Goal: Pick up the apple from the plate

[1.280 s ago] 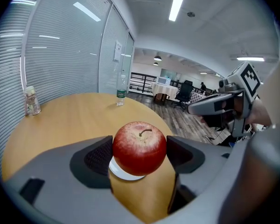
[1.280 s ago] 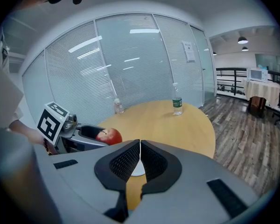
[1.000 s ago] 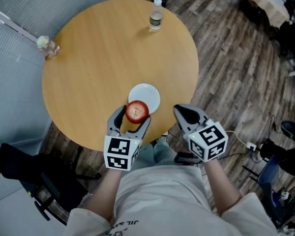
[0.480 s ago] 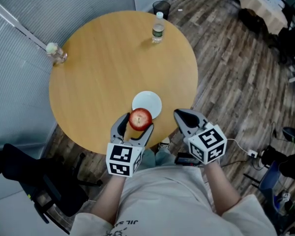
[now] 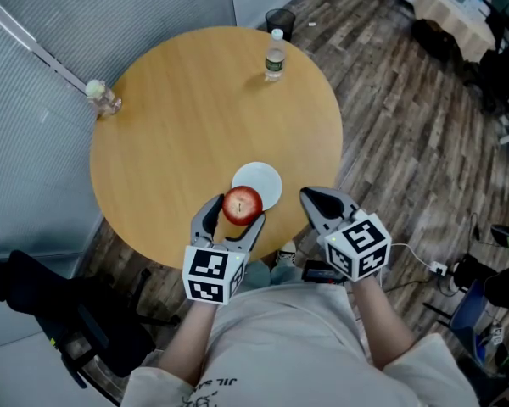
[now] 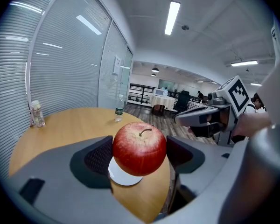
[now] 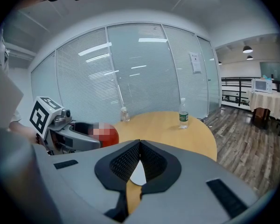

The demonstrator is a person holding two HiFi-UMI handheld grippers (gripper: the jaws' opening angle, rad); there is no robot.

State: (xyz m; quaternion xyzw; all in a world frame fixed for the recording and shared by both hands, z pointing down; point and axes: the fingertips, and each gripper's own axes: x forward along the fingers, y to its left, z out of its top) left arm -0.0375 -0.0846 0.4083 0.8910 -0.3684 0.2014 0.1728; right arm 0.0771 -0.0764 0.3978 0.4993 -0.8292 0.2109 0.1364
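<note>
Above the white plate (image 5: 259,182), the left claw (image 5: 235,211) gripped the red apple (image 5: 242,204), pickup seemingly done; the right claw (image 5: 314,197) sat closed, empty; next, just hold steady.

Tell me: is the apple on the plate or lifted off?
Lifted off. The left gripper is shut on the apple, and the white plate lies bare on the table beneath it.

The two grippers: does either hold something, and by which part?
The left gripper holds the apple by its opposite sides; the right gripper is shut, empty.
</note>
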